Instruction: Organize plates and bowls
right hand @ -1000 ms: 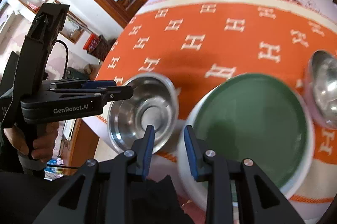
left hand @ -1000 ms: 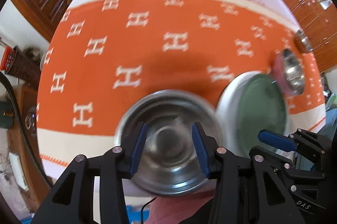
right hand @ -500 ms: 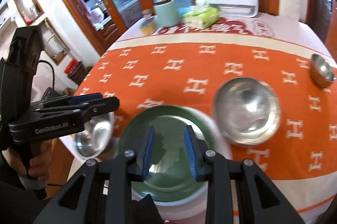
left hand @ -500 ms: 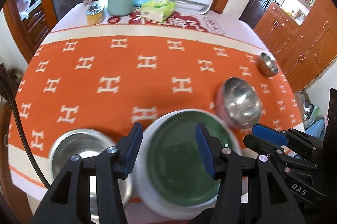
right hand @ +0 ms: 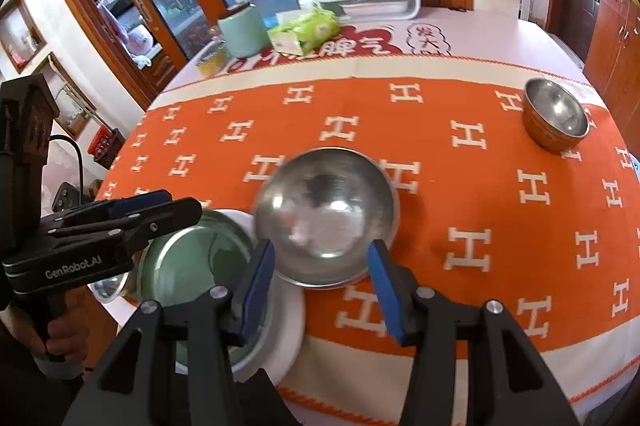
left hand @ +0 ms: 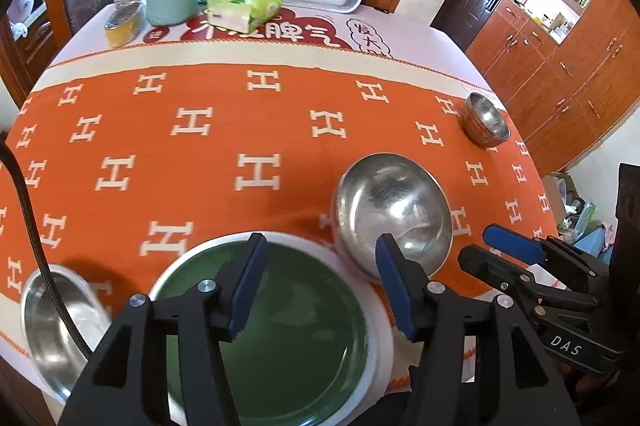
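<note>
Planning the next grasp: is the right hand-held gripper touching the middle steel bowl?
Cannot tell. In the right wrist view the right hand-held gripper stands open around the steel bowl's near rim, but no plain gap or contact shows.

The left gripper [left hand: 318,284] and right gripper [right hand: 322,288] are built of black angular plastic, faced with blue pads [left hand: 248,282] and fastened with silver screws [left hand: 208,285]. White lettering is printed on both bodies. A black cable [left hand: 32,226] is attached.
</note>
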Tool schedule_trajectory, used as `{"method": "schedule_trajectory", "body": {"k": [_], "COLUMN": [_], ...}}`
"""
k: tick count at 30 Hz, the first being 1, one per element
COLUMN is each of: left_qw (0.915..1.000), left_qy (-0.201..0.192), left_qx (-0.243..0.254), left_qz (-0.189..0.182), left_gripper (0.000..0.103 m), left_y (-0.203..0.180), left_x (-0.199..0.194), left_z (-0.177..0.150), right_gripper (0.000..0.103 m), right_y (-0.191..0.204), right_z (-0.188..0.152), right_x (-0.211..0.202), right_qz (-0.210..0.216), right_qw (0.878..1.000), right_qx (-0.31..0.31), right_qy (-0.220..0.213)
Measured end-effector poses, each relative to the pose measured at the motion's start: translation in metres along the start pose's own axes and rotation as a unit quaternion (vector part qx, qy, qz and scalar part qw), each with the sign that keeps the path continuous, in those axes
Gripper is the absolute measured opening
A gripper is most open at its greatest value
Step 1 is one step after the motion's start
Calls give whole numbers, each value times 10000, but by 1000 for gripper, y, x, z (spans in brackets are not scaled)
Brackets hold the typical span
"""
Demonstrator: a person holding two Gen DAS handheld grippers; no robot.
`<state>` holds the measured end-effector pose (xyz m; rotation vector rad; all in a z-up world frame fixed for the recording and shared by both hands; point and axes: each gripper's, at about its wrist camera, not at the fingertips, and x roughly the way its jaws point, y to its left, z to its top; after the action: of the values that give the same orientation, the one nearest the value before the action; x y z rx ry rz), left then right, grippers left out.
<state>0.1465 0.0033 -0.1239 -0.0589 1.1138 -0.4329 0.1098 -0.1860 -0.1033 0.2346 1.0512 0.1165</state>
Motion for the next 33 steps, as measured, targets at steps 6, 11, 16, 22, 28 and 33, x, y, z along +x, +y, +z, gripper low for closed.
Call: {"method": "schedule_trajectory", "body": {"k": [6,11,16,22,28,33], "left_qw": [9993,9971,9937,9878,9844,9834], "left_qy": [352,760,1112,1533,1737,1786], "left_qx": [-90,-92,-16,4,112,279], "left_qz": [-29,40,169,289,245,171], "left_gripper": [60,60,60,60,54,44], "left_y": [-15,-22,-25,-25,-31,-40], "left_x": [34,65,88,106,114,113], "left_z": [13,24,30,25,20,17], "right_gripper": [49,49,49,46,31,26], "right_y": [-28,-43,-50,-50,-51,-52], "right_z": [12,21,20,16,15,14], "right_x": [16,37,61,72,78,76], "right_qz": [121,315,571,737,708,605], "right_qw": [9996,9978,9935,9893,9869,9872], "right_qx": [70,93,171,195,193,243], "right_qy": [244,584,967,1241,1434,1453]}}
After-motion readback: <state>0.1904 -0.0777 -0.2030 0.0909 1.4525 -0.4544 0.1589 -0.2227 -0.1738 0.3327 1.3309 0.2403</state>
